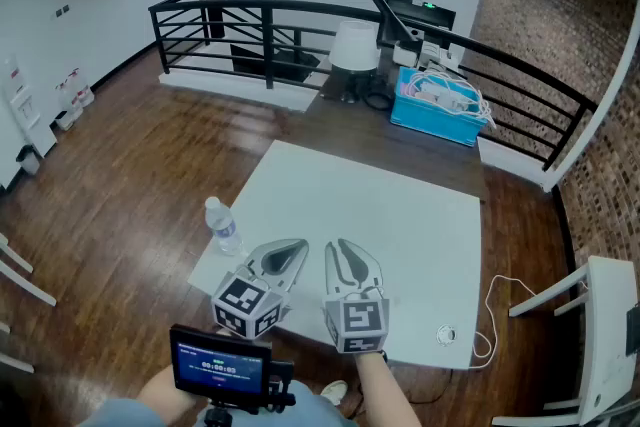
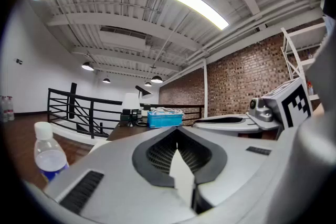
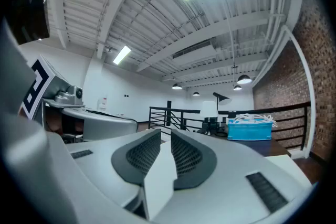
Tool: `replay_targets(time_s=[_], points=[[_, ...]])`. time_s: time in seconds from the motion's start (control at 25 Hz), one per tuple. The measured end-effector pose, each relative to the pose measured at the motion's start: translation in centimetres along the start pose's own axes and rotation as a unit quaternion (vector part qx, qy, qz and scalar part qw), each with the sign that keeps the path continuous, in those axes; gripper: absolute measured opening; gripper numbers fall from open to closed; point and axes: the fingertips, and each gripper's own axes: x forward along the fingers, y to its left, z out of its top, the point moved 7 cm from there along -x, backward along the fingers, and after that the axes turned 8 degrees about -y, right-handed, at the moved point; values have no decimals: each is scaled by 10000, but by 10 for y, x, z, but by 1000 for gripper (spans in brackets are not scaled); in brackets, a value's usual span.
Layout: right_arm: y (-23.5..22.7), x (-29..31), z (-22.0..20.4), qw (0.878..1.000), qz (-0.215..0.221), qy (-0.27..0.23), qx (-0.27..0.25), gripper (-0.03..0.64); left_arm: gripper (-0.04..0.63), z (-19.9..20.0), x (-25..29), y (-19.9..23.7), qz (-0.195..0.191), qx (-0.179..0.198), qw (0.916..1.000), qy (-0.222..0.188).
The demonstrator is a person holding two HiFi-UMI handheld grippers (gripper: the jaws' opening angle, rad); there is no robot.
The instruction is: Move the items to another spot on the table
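Though probably light, treat the bottle (image 1: pixel 222 227) as slick and a little crushable: clear thin plastic, rounded, tall enough to tip if nudged high; how full, impossible to tell. Stands upright on the white worktop (image 1: pixel 400 215), right at its left edge, left of centre in the head view and low at the left in the left gripper view. Best taken round the middle of the body, below the shoulder, with a level side-on pinch and modest pressure; better to avoid the white cap, likely too narrow for a sure hold. Nearest to the left gripper (image 1: pixel 298 245), just to the bottle's right in the frame and not touching. Jaws there pressed together at the tips, nothing between. Right gripper (image 1: pixel 340 245) alongside at lower centre, jaws a thin slit apart and equally empty. Both held low over the near part of the worktop, roughly level, pointing toward the top of the frame, the left one angled to the upper right, marker cubes nearest the person. Would need to spread wide and swing left before any grasp. Also on the worktop, a small ring-like thing (image 1: pixel 445 335) at lower right, too small to identify.
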Motion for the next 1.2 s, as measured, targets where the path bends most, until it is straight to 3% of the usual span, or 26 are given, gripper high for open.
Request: replay_targets(time_s=[0.28, 0.6, 0.8, 1.0, 1.2], points=[[50, 46, -6, 9981, 590, -24, 157, 143, 12, -6, -44, 53, 533, 34, 9985, -87], [133, 95, -18, 9889, 1449, 110, 319, 207, 12, 3, -111, 104, 1389, -131, 9902, 4], [164, 119, -23, 9890, 1431, 53, 369, 244, 12, -2, -135, 132, 1581, -149, 9872, 116], [184, 135, -31, 9903, 1325, 93, 406, 262, 12, -10, -147, 154, 1554, -196, 9875, 205], [191, 147, -43, 9922, 1150, 251, 415, 325, 12, -23, -145, 174, 1428, -173, 9894, 189]])
